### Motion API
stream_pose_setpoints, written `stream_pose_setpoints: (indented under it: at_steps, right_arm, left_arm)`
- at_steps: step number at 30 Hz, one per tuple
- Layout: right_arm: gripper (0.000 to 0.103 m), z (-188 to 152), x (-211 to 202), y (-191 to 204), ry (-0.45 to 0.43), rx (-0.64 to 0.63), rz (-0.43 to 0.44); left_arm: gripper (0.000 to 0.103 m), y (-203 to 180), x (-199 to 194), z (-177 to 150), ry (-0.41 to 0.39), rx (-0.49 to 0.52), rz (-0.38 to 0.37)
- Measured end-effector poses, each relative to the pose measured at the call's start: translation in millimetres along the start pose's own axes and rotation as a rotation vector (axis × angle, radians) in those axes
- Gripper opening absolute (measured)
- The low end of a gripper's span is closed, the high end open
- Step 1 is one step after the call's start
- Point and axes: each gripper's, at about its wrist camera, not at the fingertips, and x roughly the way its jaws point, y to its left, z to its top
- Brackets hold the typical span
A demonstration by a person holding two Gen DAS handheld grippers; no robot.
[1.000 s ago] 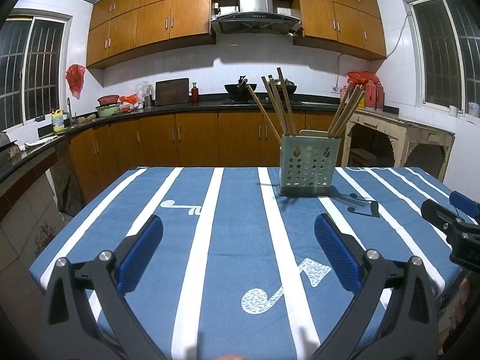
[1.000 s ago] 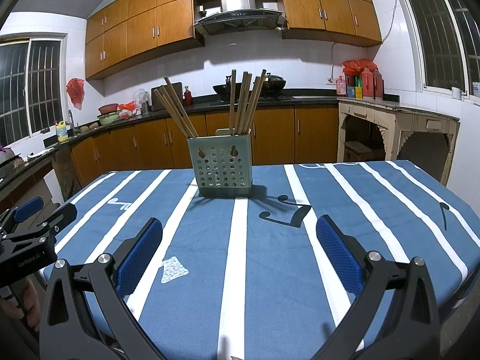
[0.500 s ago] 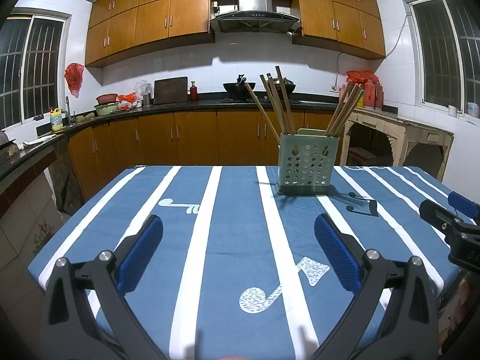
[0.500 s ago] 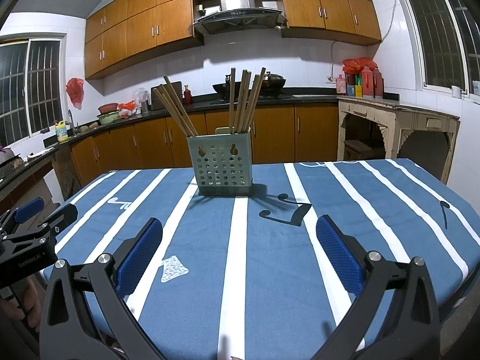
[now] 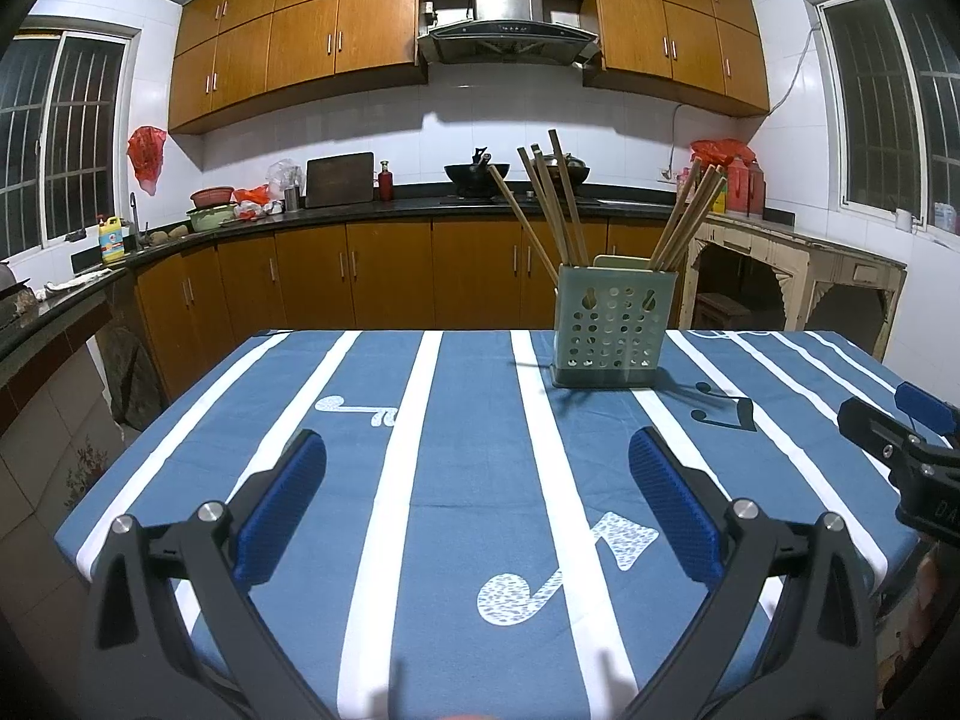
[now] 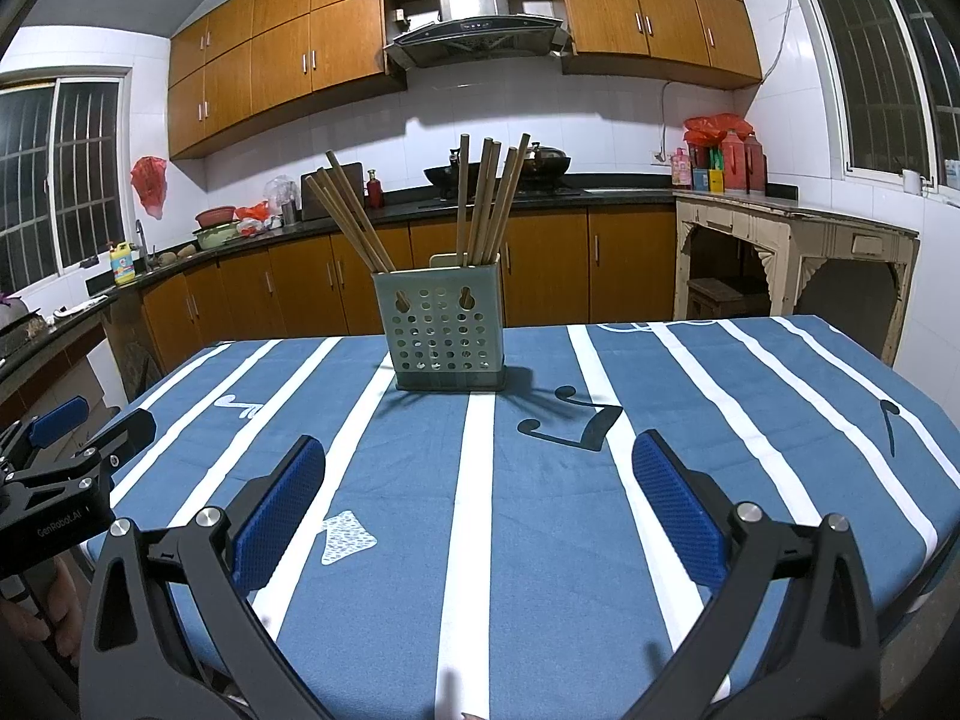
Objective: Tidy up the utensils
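A pale green perforated utensil holder (image 5: 612, 330) (image 6: 445, 327) stands upright on the blue striped tablecloth (image 5: 468, 456) (image 6: 540, 480), far from both grippers. Several wooden chopsticks (image 5: 555, 204) (image 6: 486, 198) stick out of it in two bunches, one leaning left, one right. My left gripper (image 5: 477, 468) hangs open over the near edge of the table, with nothing between its blue pads. My right gripper (image 6: 479, 468) is open and empty too, over the near edge. Each gripper shows at the edge of the other's view: the right one (image 5: 900, 426), the left one (image 6: 78, 426).
Wooden cabinets and a dark counter (image 5: 372, 207) with a wok, bottles and bowls run along the back wall. A worn cream side table (image 6: 792, 252) stands at the right. A person's hand (image 6: 36, 624) holds the left gripper's handle at the lower left.
Both grippers stay open and almost still. The left wrist view has crept slightly, so the holder sits a touch further left in it.
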Motion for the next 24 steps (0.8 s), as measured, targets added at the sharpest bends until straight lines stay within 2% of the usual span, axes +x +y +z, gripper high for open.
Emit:
stream_pose_setpoints:
  at_steps: [24]
  right_arm:
    - [0.101, -0.5, -1.5, 0.9, 0.004, 0.003, 0.000]
  left_arm:
    - [0.099, 0.8, 2.1, -1.2, 0.001, 0.006, -0.001]
